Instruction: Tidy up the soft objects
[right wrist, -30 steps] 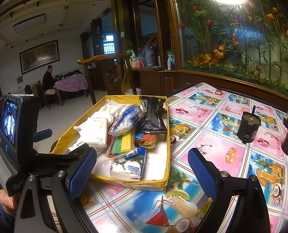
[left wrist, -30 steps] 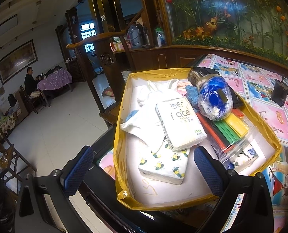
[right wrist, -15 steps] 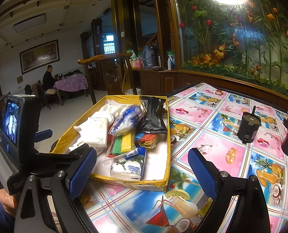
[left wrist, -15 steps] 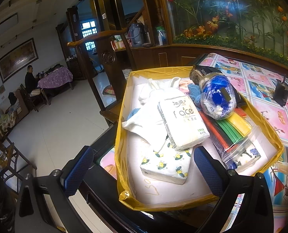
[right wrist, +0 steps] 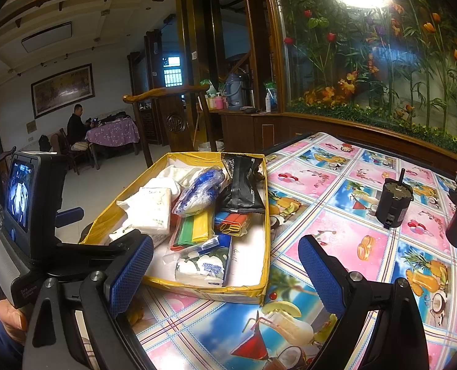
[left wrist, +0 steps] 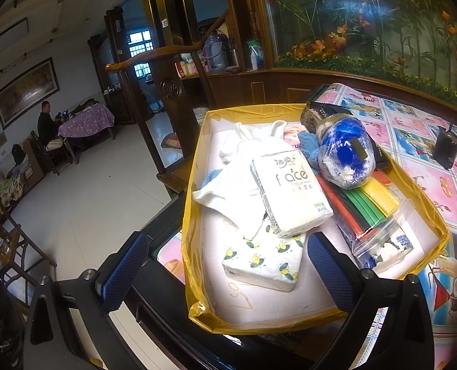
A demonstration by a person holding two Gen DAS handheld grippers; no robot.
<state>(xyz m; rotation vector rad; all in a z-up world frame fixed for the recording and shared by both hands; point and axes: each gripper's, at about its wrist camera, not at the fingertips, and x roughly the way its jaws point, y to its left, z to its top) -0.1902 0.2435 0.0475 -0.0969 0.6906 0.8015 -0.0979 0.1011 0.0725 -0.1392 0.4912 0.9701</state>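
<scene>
Left gripper and right gripper both hang wide apart and empty before the yellow box, where tissue packs, white cloth and bagged items lie jumbled; sorting appears not yet begun.

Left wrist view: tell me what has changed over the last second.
The left claw has eased slightly closer to the yellow box, so its contents look a little larger. Nothing was grasped or released: both claws remain open and empty. The Face tissue pack and bee-print pack lie as before.
</scene>
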